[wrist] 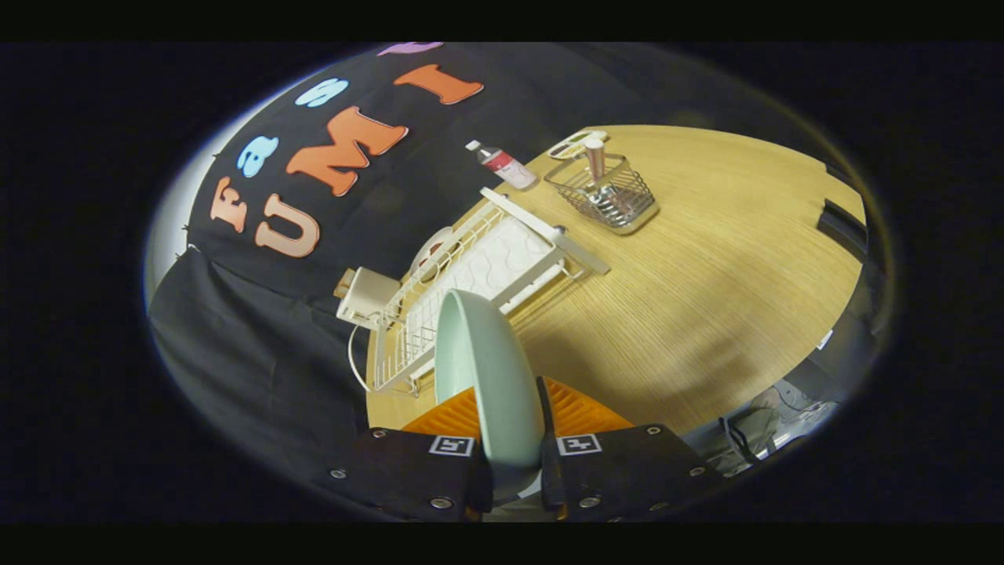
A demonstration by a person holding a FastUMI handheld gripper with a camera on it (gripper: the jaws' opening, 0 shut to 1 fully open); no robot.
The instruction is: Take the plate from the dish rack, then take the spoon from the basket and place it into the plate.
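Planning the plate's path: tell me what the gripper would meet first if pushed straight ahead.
Probably the white wire dish rack just beyond the pale green plate clamped between the gripper fingers. Depth is unclear, so it might pass above the rack towards the black cloth wall.

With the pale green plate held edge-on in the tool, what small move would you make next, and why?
Probably lower the pale green round plate flat onto the bare wooden table beside the white wire dish rack. The tool is shut on its rim, and the plate is already out of the rack. The spoon still stands in the wire basket beyond, so the tool must be freed first.
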